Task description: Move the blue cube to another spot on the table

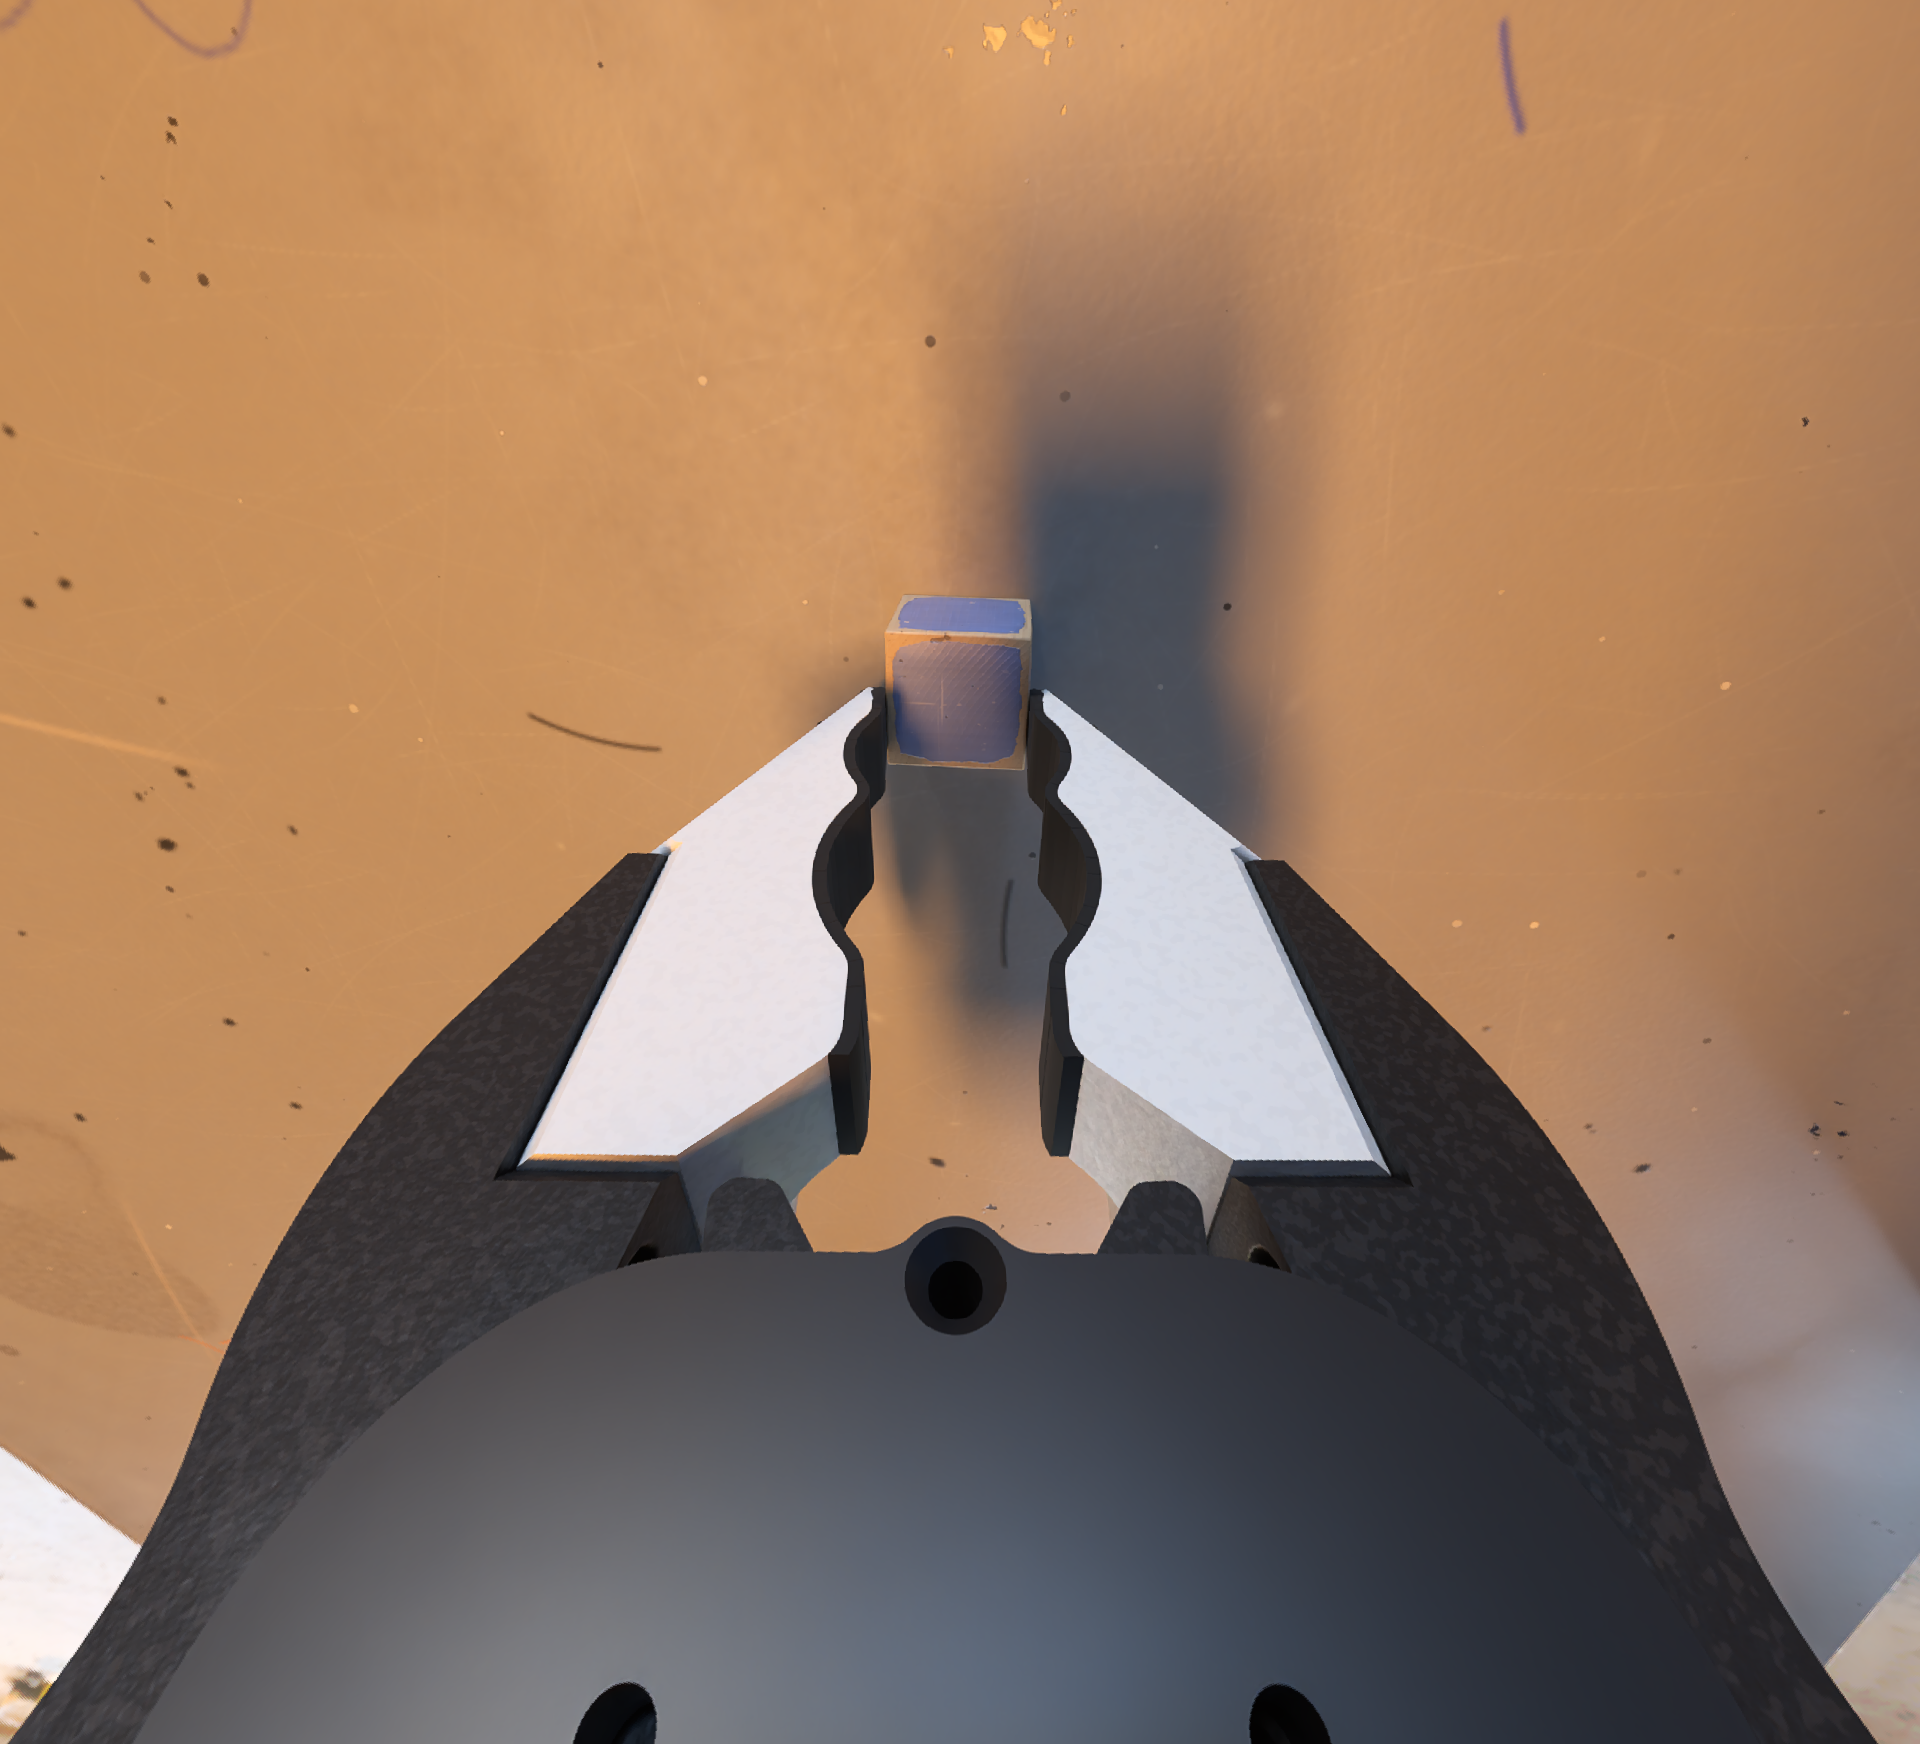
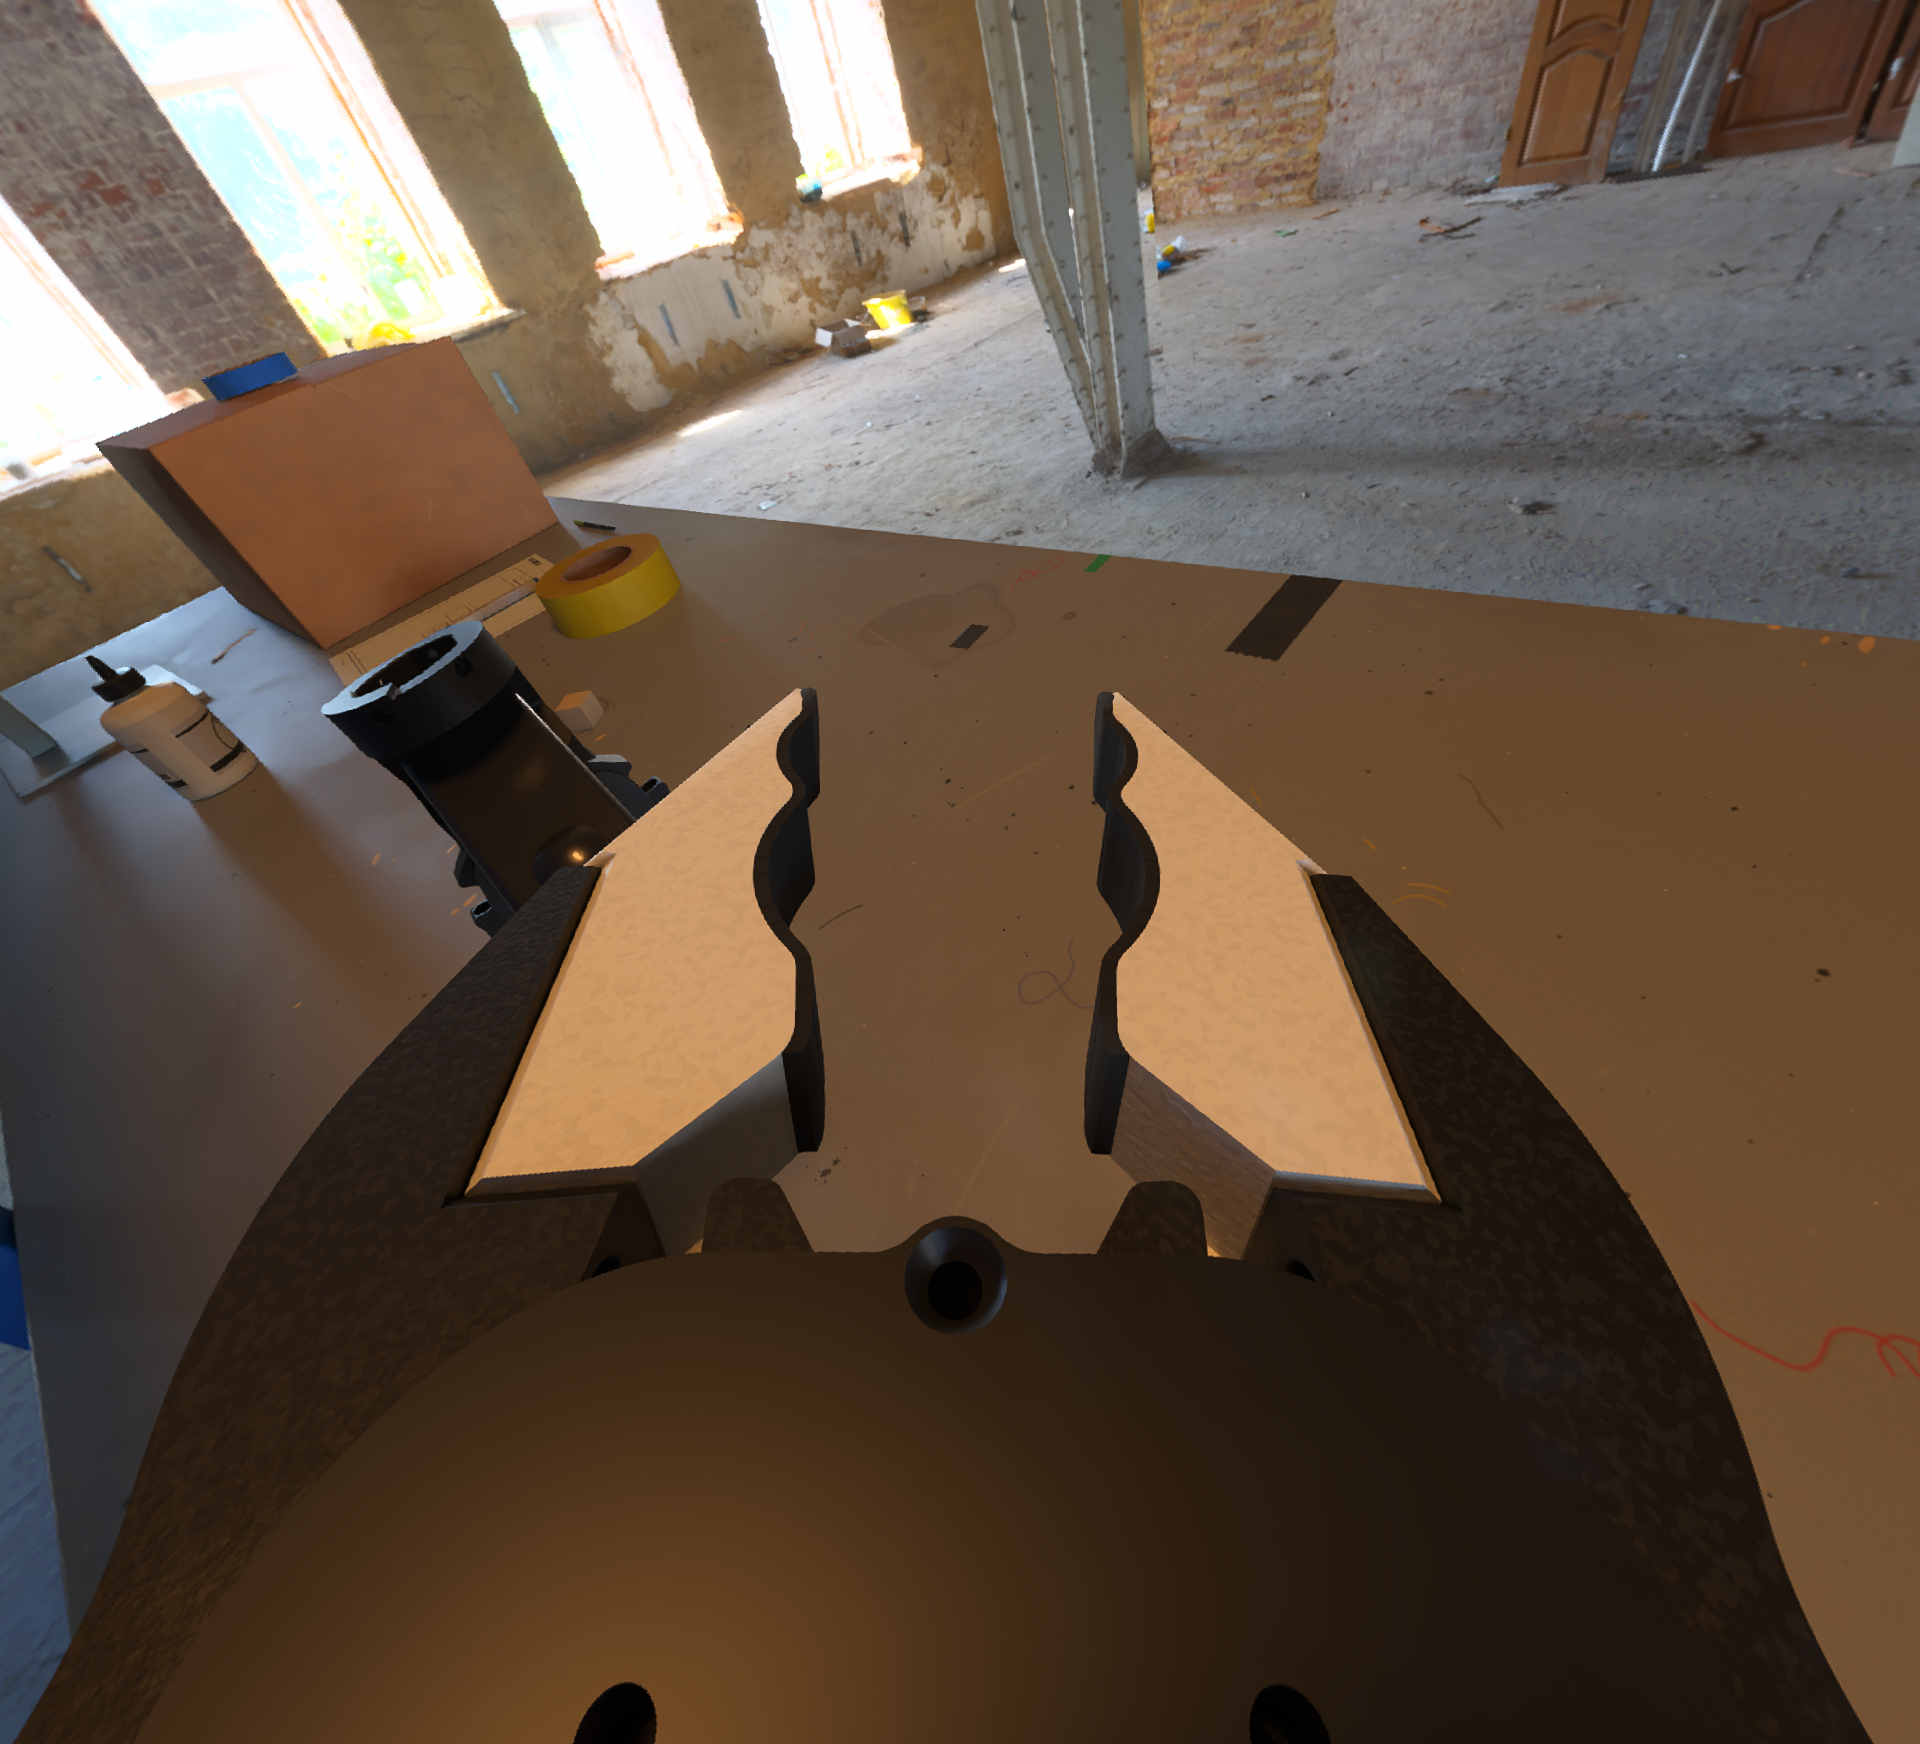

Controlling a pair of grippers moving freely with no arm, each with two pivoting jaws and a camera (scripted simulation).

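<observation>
The blue cube (image 1: 956,655), with worn tan edges, sits between the fingertips of my left gripper (image 1: 956,723), which is shut on its two sides. The left wrist view looks steeply down at the orange-brown table (image 1: 520,344). A dark shadow falls on the table past and to the right of the cube. I cannot tell whether the cube touches the table. My right gripper (image 2: 956,707) is open and empty above the table (image 2: 1455,863). The left gripper's black body (image 2: 488,790) shows at the left of the right wrist view; the cube is hidden there.
A yellow tape roll (image 2: 608,582), a tilted cardboard box (image 2: 343,489) and a white glue bottle (image 2: 177,738) stand at the table's far left. The table's far edge (image 2: 1351,577) runs across the right wrist view, with a bare floor and a post (image 2: 1101,240) beyond.
</observation>
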